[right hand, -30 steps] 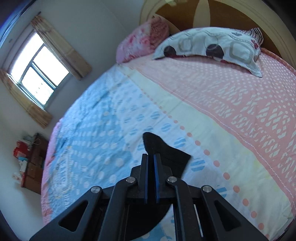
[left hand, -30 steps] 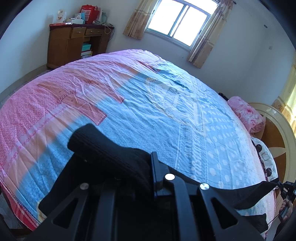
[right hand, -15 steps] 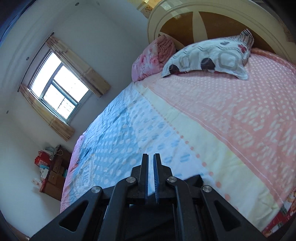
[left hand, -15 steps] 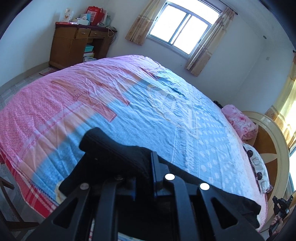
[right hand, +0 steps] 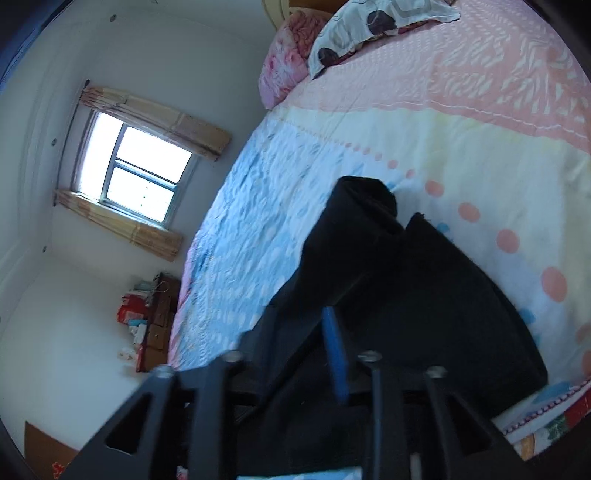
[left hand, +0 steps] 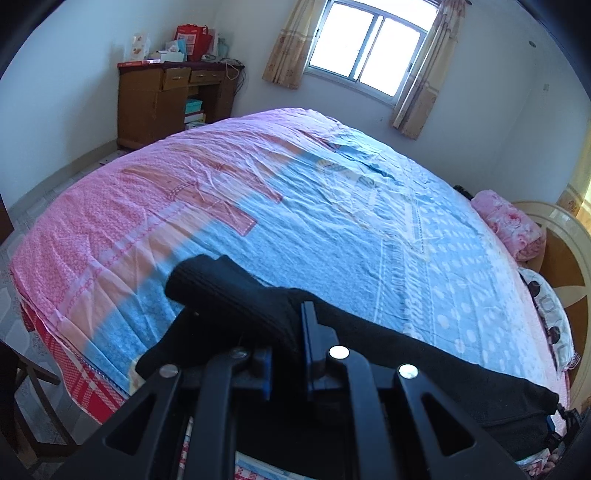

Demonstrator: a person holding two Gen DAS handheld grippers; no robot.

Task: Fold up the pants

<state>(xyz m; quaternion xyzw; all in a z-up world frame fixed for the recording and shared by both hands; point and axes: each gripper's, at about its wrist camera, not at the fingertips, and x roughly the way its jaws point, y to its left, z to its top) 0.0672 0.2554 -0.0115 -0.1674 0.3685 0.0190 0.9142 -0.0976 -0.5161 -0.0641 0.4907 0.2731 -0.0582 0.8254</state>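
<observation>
The black pants (left hand: pixel 424 362) lie stretched along the near edge of the bed (left hand: pixel 332 221). My left gripper (left hand: pixel 288 339) is shut on one end of them, and a ribbed black band (left hand: pixel 221 291) sticks out past its fingers to the left. In the right wrist view the other end of the pants (right hand: pixel 424 288) rests on the dotted sheet (right hand: pixel 480 155), bunched into a fold. My right gripper (right hand: pixel 295 325) sits low over that end with its jaws opening. Black cloth lies between them, and its blue pad (right hand: pixel 334 350) stands off the cloth.
A wooden desk (left hand: pixel 166 99) with boxes stands in the far corner beside a curtained window (left hand: pixel 369 48). A patterned pillow (right hand: pixel 369 26) and a pink rolled blanket (right hand: pixel 284 66) lie at the headboard (left hand: pixel 565 266). A chair frame (left hand: pixel 29 369) stands by the bed's left edge.
My right gripper has dropped toward the bed and rolled, and its jaws have parted from the cloth. The pants' end now rests on the sheet. My left gripper has shifted slightly, still gripping.
</observation>
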